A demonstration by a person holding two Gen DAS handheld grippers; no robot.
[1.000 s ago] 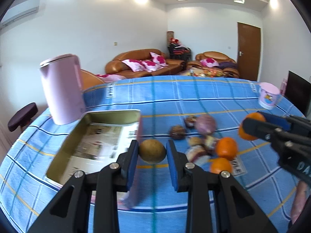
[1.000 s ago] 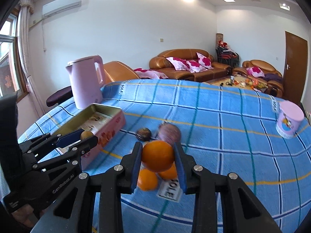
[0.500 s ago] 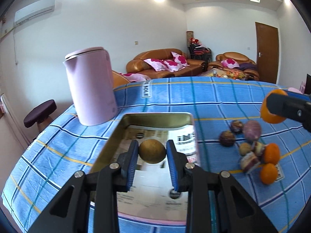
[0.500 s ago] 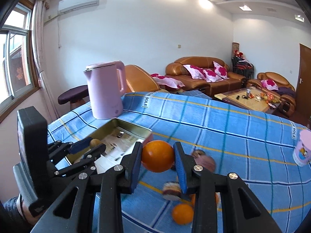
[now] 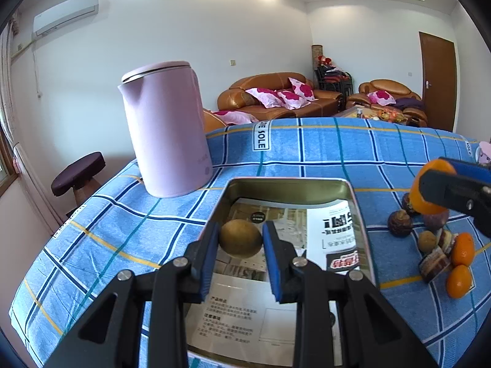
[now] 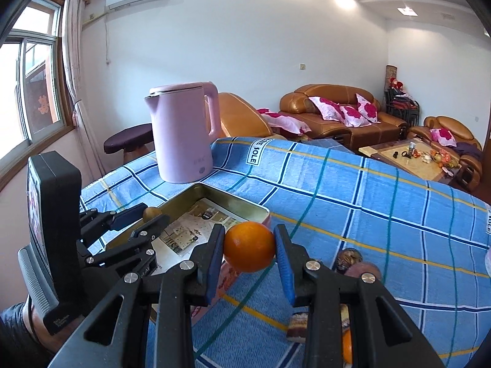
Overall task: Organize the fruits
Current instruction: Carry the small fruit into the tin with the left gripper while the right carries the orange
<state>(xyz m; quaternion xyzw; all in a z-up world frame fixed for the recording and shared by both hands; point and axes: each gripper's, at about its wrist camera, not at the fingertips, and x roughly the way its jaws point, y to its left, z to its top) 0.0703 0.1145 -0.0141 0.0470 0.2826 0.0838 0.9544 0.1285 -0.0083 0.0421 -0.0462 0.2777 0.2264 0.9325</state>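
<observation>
Left wrist view: one left tool (image 5: 241, 242) clamped on one round brown fruit (image 5: 241, 238), above one open tin (image 5: 291, 184) lined with printed paper. One pink kettle (image 5: 165, 135) beside the tin's far left corner. Two oranges (image 5: 463, 249) in a fruit cluster at right.

Right wrist view: one right tool (image 6: 249, 247) clamped on one smooth orange (image 6: 249, 247) at the tin's (image 6: 236, 204) near rim; open blue checked surface (image 6: 368, 196) beyond.

kettle (image 5: 165, 135) behind tin (image 5: 291, 184) | loose fruits (image 5: 442, 245) right of tin
</observation>
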